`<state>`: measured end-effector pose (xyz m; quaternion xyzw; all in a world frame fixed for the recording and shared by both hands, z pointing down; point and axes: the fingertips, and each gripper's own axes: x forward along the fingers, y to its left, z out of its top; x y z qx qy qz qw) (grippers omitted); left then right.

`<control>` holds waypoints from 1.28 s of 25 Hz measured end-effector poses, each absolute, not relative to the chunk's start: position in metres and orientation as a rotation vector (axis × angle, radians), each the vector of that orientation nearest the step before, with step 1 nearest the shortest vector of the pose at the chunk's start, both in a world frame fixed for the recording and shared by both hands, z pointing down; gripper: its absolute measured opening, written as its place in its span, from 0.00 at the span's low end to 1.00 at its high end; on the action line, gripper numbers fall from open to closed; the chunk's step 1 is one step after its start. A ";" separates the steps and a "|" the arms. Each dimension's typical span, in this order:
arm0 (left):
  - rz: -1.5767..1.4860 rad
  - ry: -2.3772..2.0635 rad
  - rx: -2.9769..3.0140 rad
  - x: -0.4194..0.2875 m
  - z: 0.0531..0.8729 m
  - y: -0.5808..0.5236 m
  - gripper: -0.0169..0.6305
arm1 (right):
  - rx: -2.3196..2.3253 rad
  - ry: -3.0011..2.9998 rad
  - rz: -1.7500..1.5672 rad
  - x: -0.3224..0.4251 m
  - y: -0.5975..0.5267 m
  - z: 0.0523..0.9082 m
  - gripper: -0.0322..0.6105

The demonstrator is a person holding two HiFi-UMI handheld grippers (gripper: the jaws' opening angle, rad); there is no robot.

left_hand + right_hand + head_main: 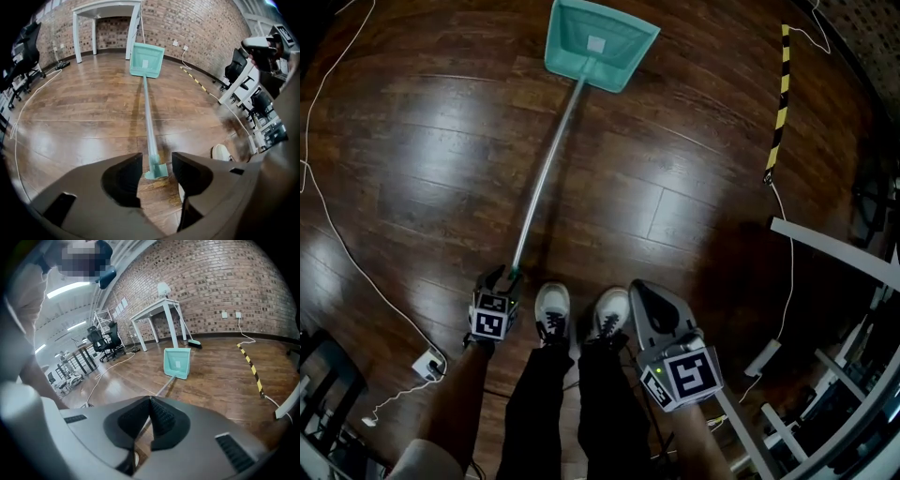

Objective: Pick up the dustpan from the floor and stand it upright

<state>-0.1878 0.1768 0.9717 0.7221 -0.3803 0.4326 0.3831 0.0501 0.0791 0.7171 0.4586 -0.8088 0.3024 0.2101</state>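
A teal dustpan [598, 42] lies flat on the wooden floor far ahead, and its long silver handle [547, 169] runs back towards my feet. My left gripper [500, 278] hangs low over the handle's teal end tip [156, 169]. In the left gripper view its jaws stand open on either side of that tip and do not touch it. My right gripper [649, 302] is held higher, above my right shoe, with its jaws shut on nothing. The right gripper view shows the dustpan [177, 363] beyond the closed jaws.
My two white shoes [579, 314] stand just right of the handle's end. A white cable [337, 234] and a power strip [427, 364] lie at the left. Yellow-black tape [779, 103] runs at the right, beside white desk frames [834, 253]. Office chairs [103, 341] and a white table [157, 319] stand by the brick wall.
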 end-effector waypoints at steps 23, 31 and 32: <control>1.303 -1.019 1.788 -0.174 0.904 0.155 0.25 | 1.401 -2.225 0.792 0.076 0.075 0.622 0.04; 1.190 -1.122 1.969 -0.139 0.748 0.051 0.25 | 1.619 -2.227 0.678 0.105 0.030 0.482 0.04; 1.171 -1.134 1.995 -0.132 0.727 0.034 0.25 | 1.647 -2.234 0.666 0.109 0.022 0.465 0.04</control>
